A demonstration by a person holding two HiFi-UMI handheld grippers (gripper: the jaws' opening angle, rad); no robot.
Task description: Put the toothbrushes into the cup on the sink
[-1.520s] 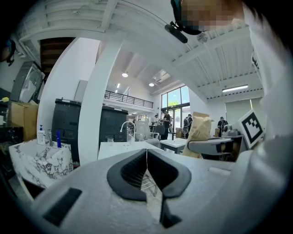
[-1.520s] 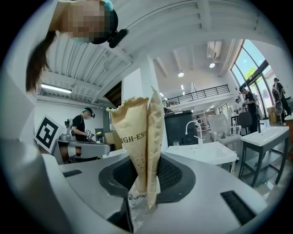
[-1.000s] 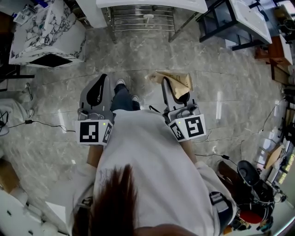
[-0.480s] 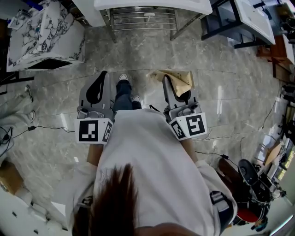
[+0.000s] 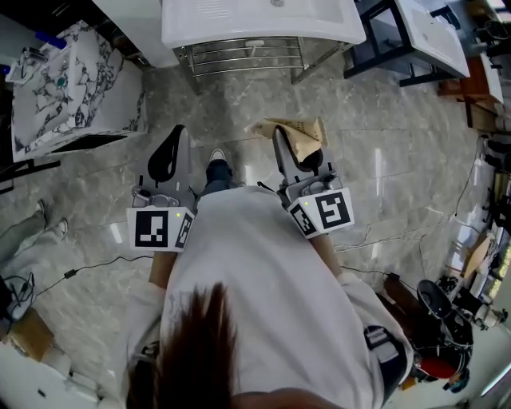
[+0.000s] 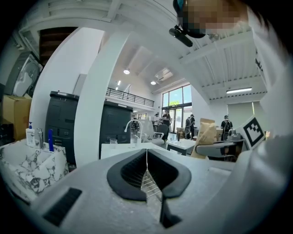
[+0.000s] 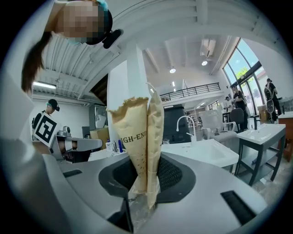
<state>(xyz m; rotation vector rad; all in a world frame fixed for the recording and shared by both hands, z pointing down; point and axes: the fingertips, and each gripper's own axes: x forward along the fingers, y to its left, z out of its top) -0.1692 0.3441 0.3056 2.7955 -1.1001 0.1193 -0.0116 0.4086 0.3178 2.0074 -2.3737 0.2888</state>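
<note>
**Sink closer, bag in right grip**

Since 1 second ago the sink (image 5: 255, 20) has slid further into the top of the head view, and the marbled counter (image 5: 76, 88) has dropped lower at the left. The left gripper (image 6: 146, 170) has its 2 jaws pressed together with nothing between them. The right gripper (image 7: 146, 179) is clamped on a tan paper bag (image 7: 139, 137), which stands upright between the pads. Whether toothbrushes are inside cannot be told. A clear cup (image 6: 113, 143) stands on the sink beside the faucet (image 6: 131, 124), well apart from both grippers.
</note>
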